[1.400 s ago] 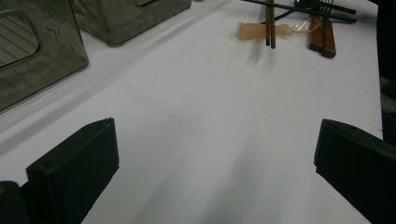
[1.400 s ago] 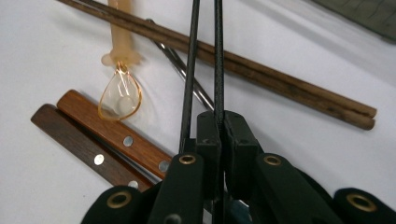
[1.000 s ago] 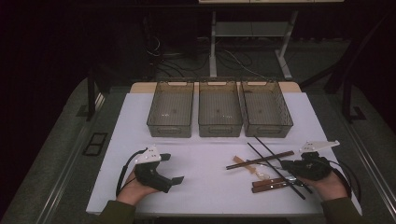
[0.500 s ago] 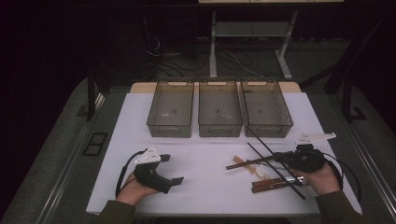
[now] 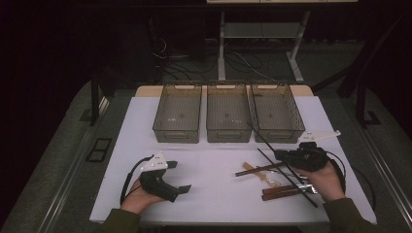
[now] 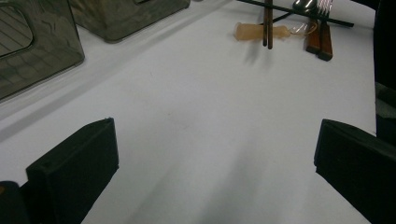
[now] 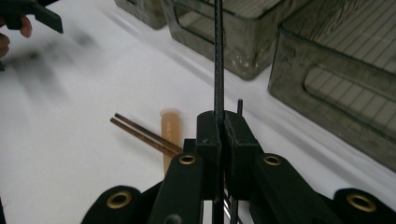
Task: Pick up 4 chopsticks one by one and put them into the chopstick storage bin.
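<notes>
Chopstick [image 7: 218, 56], black, is clamped upright btwn the right tongs [image 5: 281, 156], raised off the tabletop [image 5: 214, 170] and aimed toward the right bin [image 5: 275, 112], probably for sorting utensils by type. Brown chopsticks [image 5: 255, 168] and fork [image 6: 322, 7] are left lying nearby. Left tongs [image 6: 210, 163] are held wide, empty, resting on the tabletop.

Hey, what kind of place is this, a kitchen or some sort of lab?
Most likely a lab or recording setup, not a kitchen: a white-covered table in a dark room, three matching empty bins lined up in a row, and loose cables on the floor behind.
</notes>
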